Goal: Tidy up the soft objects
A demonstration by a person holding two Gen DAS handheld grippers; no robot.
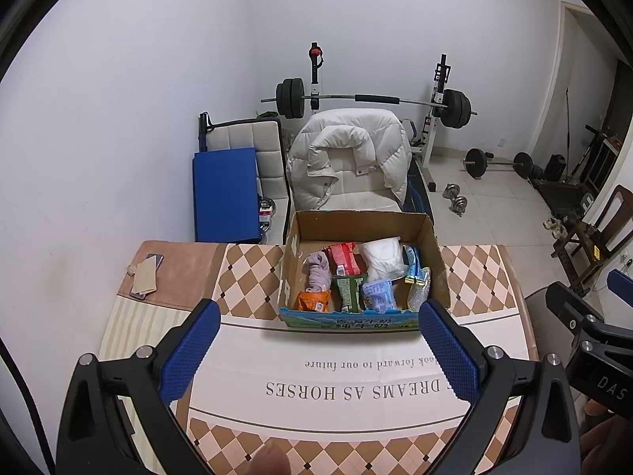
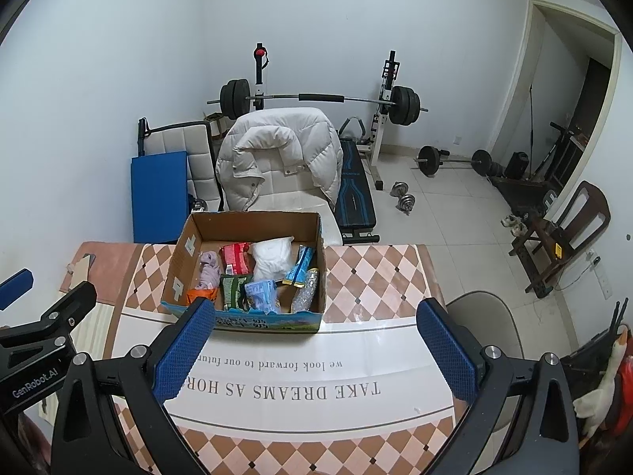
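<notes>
The cardboard box sits at the far side of the counter, packed with soft things. Its white pouch, bulkiest, looks light and squashy, so I'd pinch its middle; the lilac cloth is limp, the crinkly packets probably slippery. My left gripper and right gripper both hover released, holding nothing.

White walls; tiled floor; barbell rack; jacket-draped chair.

box is open on top, so you can drop in from above; its walls block side entry. bare tablecloth btwn you & box; phone far left, prob out of the way.
</notes>
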